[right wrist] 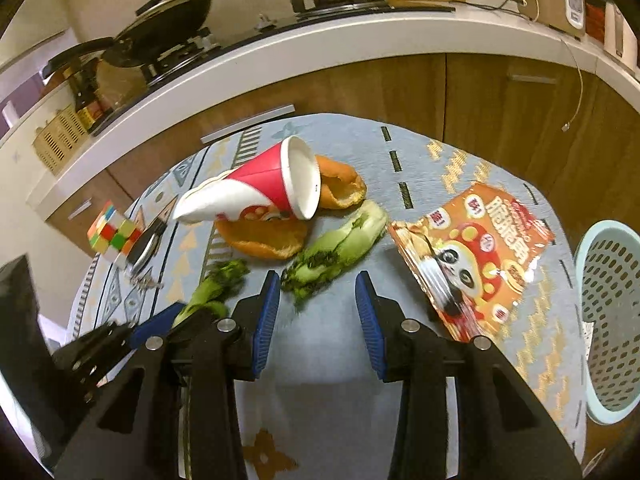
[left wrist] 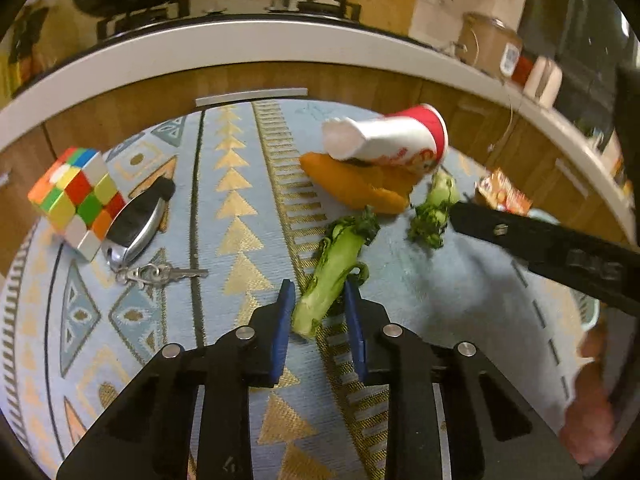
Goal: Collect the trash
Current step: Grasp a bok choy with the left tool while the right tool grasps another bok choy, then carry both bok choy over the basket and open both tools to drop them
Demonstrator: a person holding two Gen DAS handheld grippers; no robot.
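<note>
Altogether: one bench (right wrist: 332, 412); one basket (right wrist: 612, 320), cut off at right; one snack packet (right wrist: 476, 256); one crushed cup (right wrist: 260, 192); two orange peels (right wrist: 264, 240); two vegetable stalks (left wrist: 332, 268). Left gripper (left wrist: 318, 304) fingers open, straddling a stalk; right gripper (right wrist: 316, 296) fingers open, empty.

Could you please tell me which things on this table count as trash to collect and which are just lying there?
Trash for the job:
crushed paper cup
orange peels
vegetable stalk between the left gripper's open fingers
second vegetable stalk
snack wrapper
basket, likely the bin

Just lying about:
Rubik's cube
car key fob
small key
</note>
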